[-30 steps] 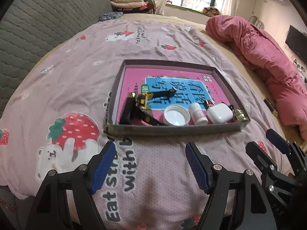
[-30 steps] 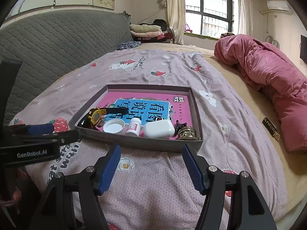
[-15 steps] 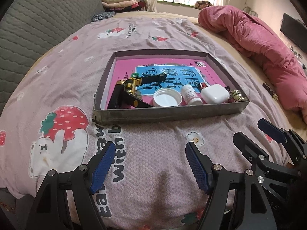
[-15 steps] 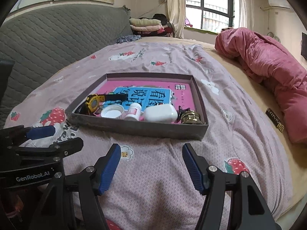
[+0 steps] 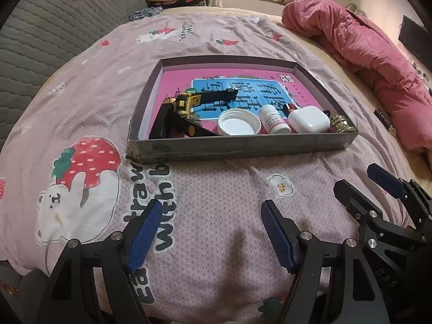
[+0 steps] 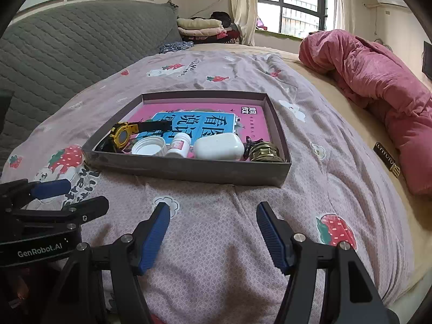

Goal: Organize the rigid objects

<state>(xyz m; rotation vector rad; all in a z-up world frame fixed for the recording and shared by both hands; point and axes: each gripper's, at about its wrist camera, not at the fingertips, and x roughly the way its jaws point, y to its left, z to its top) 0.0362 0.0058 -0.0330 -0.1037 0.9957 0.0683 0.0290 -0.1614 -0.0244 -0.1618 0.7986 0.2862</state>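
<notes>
Both grippers, left [image 5: 209, 232] and right [image 6: 212, 232], gape empty before the tray [image 5: 243, 148] holding watch [image 5: 186, 102], cap [image 5: 239, 122], bottle [image 5: 272, 120], case [image 5: 309, 118]; crowding risks knocking neighbours.

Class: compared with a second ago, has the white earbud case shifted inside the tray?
No. The white earbud case lies between the small pill bottle and gold object, by the tray's near wall, as before.
</notes>
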